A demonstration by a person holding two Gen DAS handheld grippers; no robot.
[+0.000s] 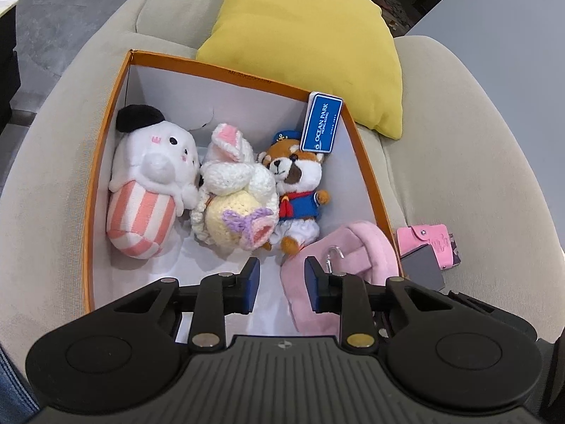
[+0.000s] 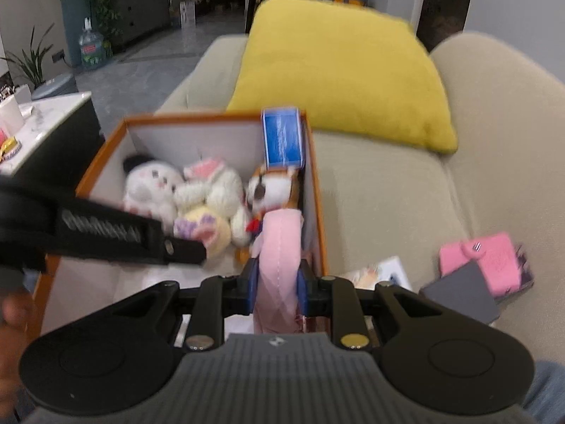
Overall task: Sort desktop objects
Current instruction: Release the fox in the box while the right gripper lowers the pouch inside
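An orange box (image 1: pixel 106 148) with white inner walls sits on a beige sofa. It holds a white plush with pink stripes (image 1: pixel 148 190), a crocheted bunny (image 1: pixel 236 190) and a sailor-suited red panda plush (image 1: pixel 296 183) with a blue tag (image 1: pixel 322 123). My right gripper (image 2: pixel 277 282) is shut on a pink plush pouch (image 2: pixel 279 247), held over the box's near right corner. In the left wrist view the pouch (image 1: pixel 353 247) lies against the right wall, its edge reaching between my left gripper's (image 1: pixel 282 282) pads. That gripper is open; the left pad is clear of the pouch.
A yellow cushion (image 1: pixel 307 42) leans behind the box. Right of the box on the sofa seat lie a pink snap wallet (image 1: pixel 427 242), a dark grey card (image 1: pixel 422 268) and some printed cards (image 2: pixel 385 272). A dark side table (image 2: pixel 53 141) stands to the left.
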